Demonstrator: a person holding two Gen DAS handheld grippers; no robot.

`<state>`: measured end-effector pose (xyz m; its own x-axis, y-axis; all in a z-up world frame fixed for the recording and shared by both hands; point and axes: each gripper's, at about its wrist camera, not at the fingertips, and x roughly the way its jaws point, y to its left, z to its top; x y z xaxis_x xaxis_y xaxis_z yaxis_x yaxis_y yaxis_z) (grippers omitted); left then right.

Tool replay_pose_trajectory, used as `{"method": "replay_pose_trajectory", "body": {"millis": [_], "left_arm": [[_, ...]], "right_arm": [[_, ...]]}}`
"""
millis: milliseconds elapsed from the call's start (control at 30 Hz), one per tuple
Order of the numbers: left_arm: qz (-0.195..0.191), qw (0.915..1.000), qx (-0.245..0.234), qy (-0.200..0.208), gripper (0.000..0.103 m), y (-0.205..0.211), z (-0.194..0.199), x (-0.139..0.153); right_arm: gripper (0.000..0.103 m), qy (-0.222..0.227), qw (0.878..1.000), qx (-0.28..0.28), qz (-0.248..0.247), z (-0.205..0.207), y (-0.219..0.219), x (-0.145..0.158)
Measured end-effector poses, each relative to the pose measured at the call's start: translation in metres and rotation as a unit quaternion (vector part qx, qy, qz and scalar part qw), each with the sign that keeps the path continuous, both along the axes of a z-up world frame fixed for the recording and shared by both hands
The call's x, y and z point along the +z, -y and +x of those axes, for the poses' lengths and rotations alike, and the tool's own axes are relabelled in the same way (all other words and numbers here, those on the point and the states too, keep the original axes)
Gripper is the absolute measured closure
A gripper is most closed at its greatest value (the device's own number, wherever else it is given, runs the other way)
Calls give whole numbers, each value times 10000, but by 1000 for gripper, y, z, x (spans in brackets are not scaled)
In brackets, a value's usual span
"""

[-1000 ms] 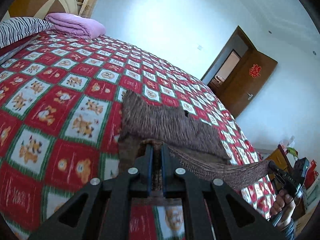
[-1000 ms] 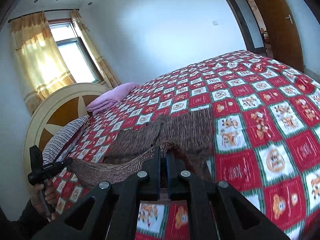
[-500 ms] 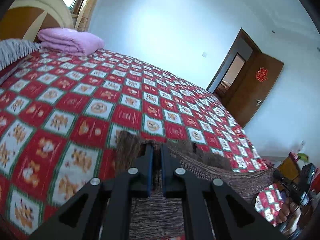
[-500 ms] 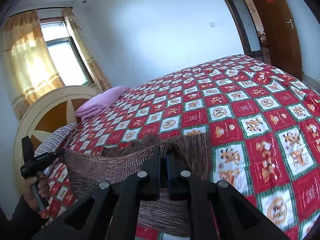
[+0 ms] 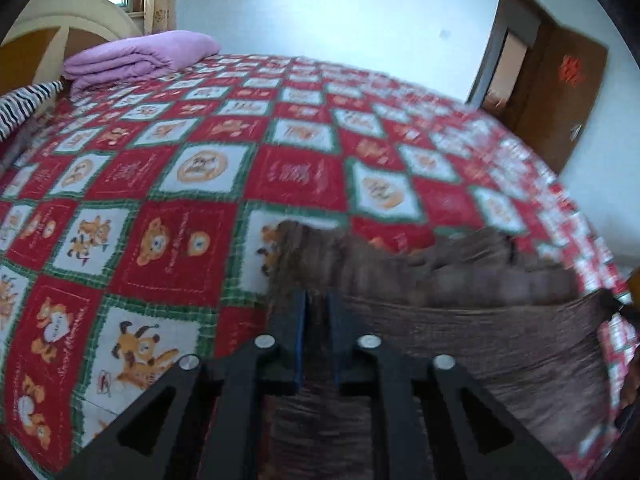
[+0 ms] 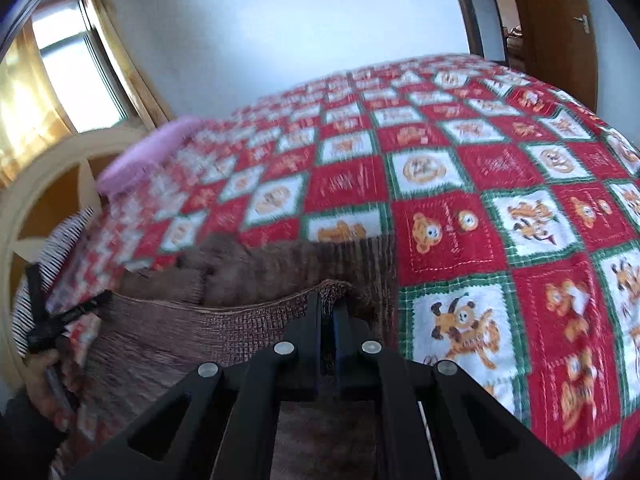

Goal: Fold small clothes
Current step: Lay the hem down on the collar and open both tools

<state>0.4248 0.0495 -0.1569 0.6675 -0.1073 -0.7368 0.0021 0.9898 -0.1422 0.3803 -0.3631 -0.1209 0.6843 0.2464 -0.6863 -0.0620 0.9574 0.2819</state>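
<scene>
Both grippers clamped on brown knit garment (image 5: 460, 332): left gripper (image 5: 318, 304) pinching one corner, right gripper (image 6: 328, 306) other. Held edge stretched taut between them, long axis side to side. Rest bunched just ahead on quilt (image 5: 160, 200), so fold probably goes forward.

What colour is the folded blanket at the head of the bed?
Light purple; the blanket shows best in the left wrist view.

The brown knit garment (image 5: 460, 332) is a ribbed, coarse-textured piece, held up by one edge so that this edge runs taut and level; its far part lies bunched on the bed near the near edge.
</scene>
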Motion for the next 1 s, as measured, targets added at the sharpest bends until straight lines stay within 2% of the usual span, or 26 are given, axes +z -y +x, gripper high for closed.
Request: {"method": "replay_pose_trajectory", "body": {"millis": [67,100,133,167,200,233,300,400,500,633,700,767,833,900,1000], "left_arm": [[197,9998,-5,15,76,0,-8,4],[272,9996,-40,95,64,-1,-14,7],[419,9989,-74,182,52,-1,-20,9],[666,9974,-88,263,25,-1,-28,12],[918,9949,-75,406,11,-2,-39,15],[1090,9923,-119,585,8,-3,-49,17],[1572,9843,-363,715,4,1,-61,14],[2159,9715,-768,610,4,15,-66,-2],[2408,9646,-987,420,3,29,-56,-15],[2604,9593,-974,489,0,41,-32,-10],[2905,9509,-923,530,0,48,-16,-8],[3115,9443,-859,619,0,51,-3,0],[3264,9396,-713,737,0,50,7,11],[3156,9450,-481,716,0,42,21,25],[3070,9496,-335,527,0,33,34,27]], "right_arm": [[93,-36,9998,-91,-176,7,0,-4],[87,-49,9997,-77,-239,6,-2,-3],[64,-52,9994,-64,-344,4,-4,-2],[50,-29,9988,-35,-496,0,-8,-1],[29,37,9977,4,-675,-8,-14,1],[27,151,9968,51,-786,-15,-19,4],[27,252,9935,421,-1031,-28,-36,5],[27,119,9855,885,-1443,-31,-62,-3],[27,-2,9738,1251,-1897,-28,-87,-13],[27,-256,9582,1503,-2420,-14,-107,-29],[27,-257,9535,1576,-2557,2,-110,-24],[27,-245,9501,1409,-2772,19,-111,-14],[27,-34,9539,1085,-2799,38,-106,6],[27,230,9638,614,-2585,53,-94,29],[26,221,9749,409,-2177,62,-83,36]]}}
